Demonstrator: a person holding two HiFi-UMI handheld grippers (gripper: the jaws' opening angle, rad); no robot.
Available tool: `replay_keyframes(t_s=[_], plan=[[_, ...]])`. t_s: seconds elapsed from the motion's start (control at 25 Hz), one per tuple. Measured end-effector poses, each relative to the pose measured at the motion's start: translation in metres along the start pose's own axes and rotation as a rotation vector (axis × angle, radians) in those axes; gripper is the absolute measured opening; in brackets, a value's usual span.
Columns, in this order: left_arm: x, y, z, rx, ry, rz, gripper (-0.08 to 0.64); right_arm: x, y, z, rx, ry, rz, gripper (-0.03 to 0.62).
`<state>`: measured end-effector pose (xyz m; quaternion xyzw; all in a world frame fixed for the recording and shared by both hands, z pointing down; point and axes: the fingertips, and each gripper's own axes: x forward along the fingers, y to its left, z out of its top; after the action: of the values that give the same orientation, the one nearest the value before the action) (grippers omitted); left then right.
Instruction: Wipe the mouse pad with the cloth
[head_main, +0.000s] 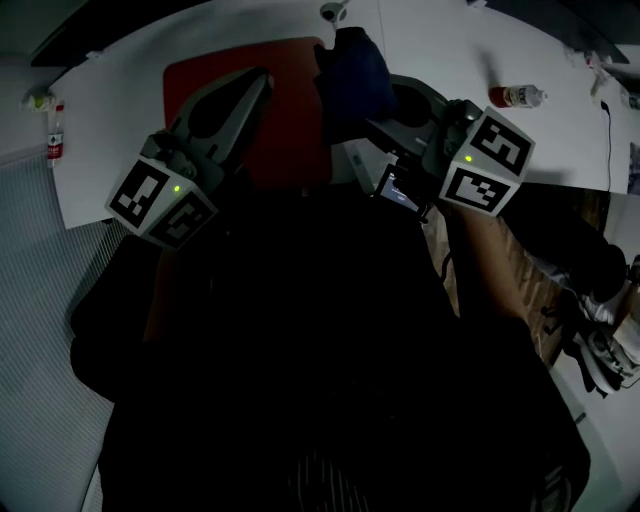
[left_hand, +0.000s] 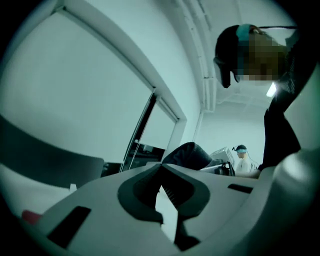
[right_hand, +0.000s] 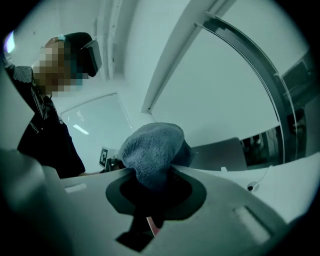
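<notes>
One mouse pad (head_main: 296, 72), one cloth (right_hand: 152, 145) gripped by right tool (right_hand: 152, 176)

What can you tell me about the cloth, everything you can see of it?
The cloth is dark blue with a nubby, terry-like pile. It is bunched into a rounded wad and clamped between the jaws of the right gripper, most of it bulging out past their tips. In the head view it sits at the red mouse pad's right edge; whether it touches the pad cannot be told.
</notes>
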<state>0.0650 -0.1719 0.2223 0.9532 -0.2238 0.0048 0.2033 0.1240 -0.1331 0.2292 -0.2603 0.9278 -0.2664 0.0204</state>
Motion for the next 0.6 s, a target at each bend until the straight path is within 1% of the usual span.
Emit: replay_keyframes(t_s=[0.08, 0.2, 0.28, 0.44, 0.6], plan=[[0.004, -0.018, 0.019, 0.084, -0.016, -0.004, 0.008, -0.010, 0.009, 0.012, -0.045, -0.005, -0.014, 0.061], [0.008, -0.043, 0.033, 0.144, -0.030, -0.024, 0.008, -0.022, 0.019, 0.018, -0.086, -0.005, -0.027, 0.063], [0.008, -0.053, 0.036, 0.158, -0.030, -0.032, 0.008, -0.026, 0.023, 0.019, -0.095, -0.012, -0.027, 0.062], [0.003, -0.068, 0.036, 0.137, -0.024, -0.039, 0.008, -0.029, 0.035, 0.019, -0.102, -0.016, -0.007, 0.063], [-0.002, -0.079, 0.035, 0.154, -0.007, -0.040, 0.008, -0.033, 0.043, 0.020, -0.116, -0.014, 0.003, 0.062]])
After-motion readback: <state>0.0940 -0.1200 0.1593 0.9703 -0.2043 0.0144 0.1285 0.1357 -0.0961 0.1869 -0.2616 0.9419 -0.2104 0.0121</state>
